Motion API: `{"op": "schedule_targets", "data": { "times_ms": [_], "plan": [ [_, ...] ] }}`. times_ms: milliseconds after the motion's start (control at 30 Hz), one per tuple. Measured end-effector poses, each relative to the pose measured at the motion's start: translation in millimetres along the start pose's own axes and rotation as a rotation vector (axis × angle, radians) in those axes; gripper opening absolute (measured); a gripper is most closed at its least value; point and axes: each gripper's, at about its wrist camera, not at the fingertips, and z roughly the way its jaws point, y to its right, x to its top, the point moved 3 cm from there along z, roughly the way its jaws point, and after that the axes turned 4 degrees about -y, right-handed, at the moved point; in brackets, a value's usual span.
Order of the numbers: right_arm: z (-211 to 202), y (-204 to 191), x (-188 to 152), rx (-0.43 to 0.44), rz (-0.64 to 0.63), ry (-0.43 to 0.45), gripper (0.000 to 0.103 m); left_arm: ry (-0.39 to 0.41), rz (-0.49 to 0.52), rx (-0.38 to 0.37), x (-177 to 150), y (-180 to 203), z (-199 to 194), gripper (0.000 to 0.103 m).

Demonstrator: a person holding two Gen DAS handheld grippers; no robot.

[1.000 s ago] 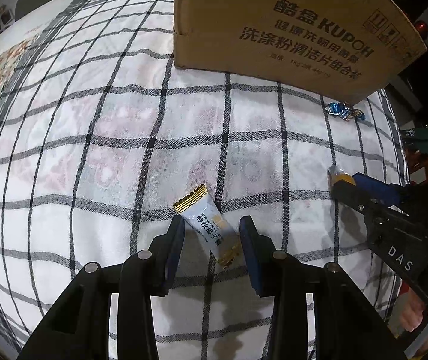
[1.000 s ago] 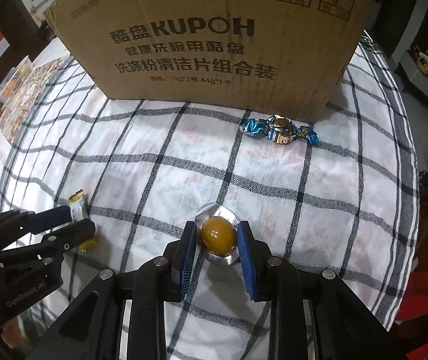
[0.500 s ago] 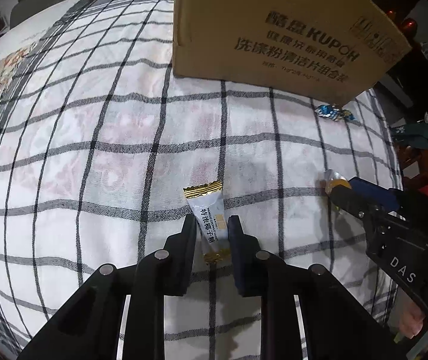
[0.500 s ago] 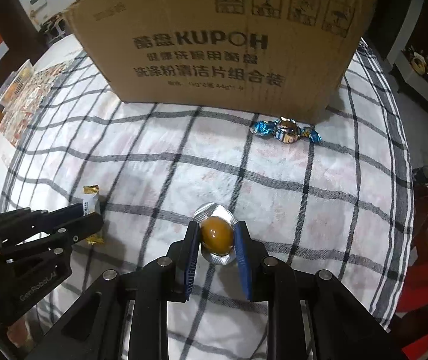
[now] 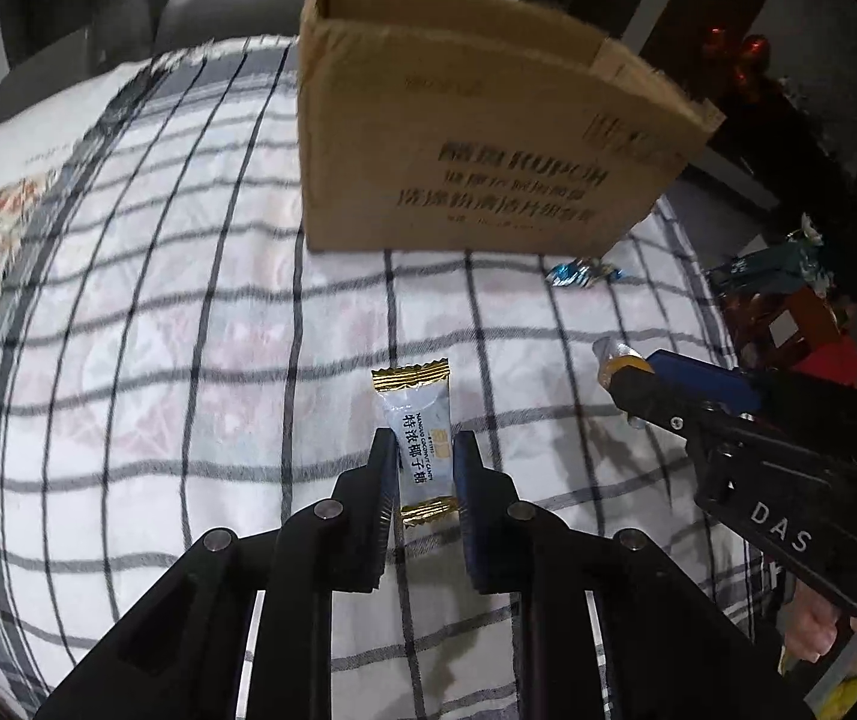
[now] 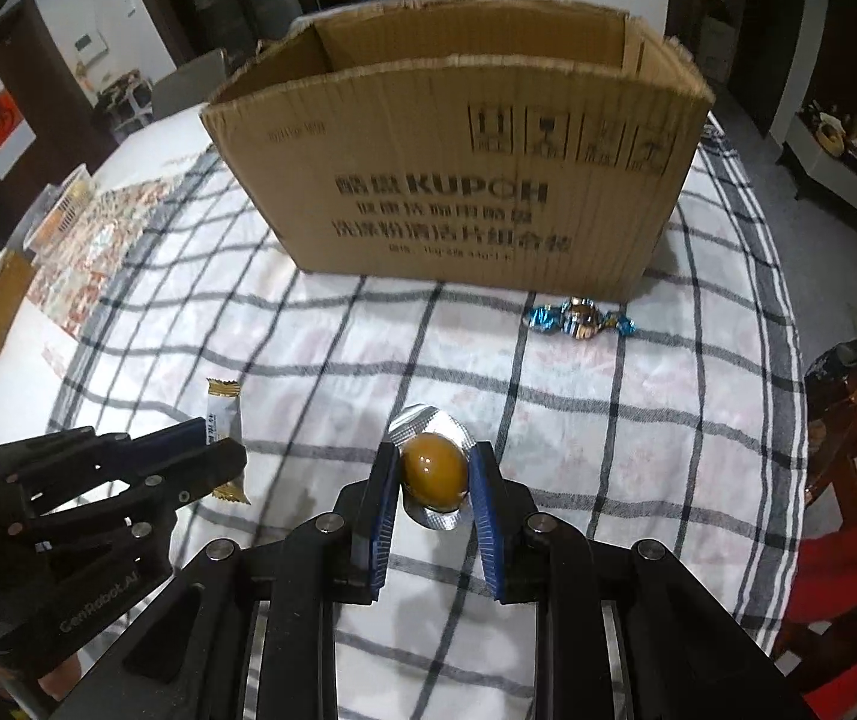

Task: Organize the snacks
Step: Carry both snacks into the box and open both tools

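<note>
A white candy (image 5: 419, 449) is pinched by the left gripper (image 5: 422, 459), an egg snack (image 6: 433, 471) by the right gripper (image 6: 433, 477). Both are lifted; next, the open box (image 6: 458, 180) at the table's far edge must be reached.

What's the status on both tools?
Left tool shut on white gold-edged candy sachet. Right tool shut on amber foil-backed sweet. Blue-wrapped candy left beside open cardboard box. Path clear.

matt corrugated cardboard box (image 6: 458, 180), woven checked cloth (image 6: 320, 348), glossy foil-wrapped candy (image 6: 578, 318)
</note>
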Motion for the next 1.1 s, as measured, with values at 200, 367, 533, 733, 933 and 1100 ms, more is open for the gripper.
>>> {"op": "schedule_targets", "data": {
  "times_ms": [200, 367, 533, 733, 933, 1100],
  "plan": [
    [-19.0, -0.6, 8.2, -0.013, 0.011, 0.057, 0.025, 0.061, 0.049, -0.005, 11.5, 7.4, -21.8, 0.019],
    [-35.3, -0.4, 18.0, -0.013, 0.024, 0.101, 0.025, 0.109, 0.079, -0.007, 28.1, 10.8, -39.9, 0.019],
    [-53.9, -1.3, 32.3, -0.007, 0.034, 0.157, 0.025, 0.152, 0.112, -0.007, 45.8, 14.2, -57.7, 0.019],
    [-73.2, -2.9, 52.2, 0.007, 0.049, 0.215, 0.025, 0.192, 0.146, -0.018, 66.8, 18.8, -75.0, 0.019],
    [-87.3, -3.6, 75.1, 0.029, 0.056, 0.272, 0.025, 0.237, 0.175, -0.017, 91.5, 22.4, -90.4, 0.019],
    [-92.8, -2.5, 94.1, 0.018, 0.049, 0.309, 0.025, 0.274, 0.203, -0.02, 110.7, 25.7, -98.4, 0.019]
  ]
}}
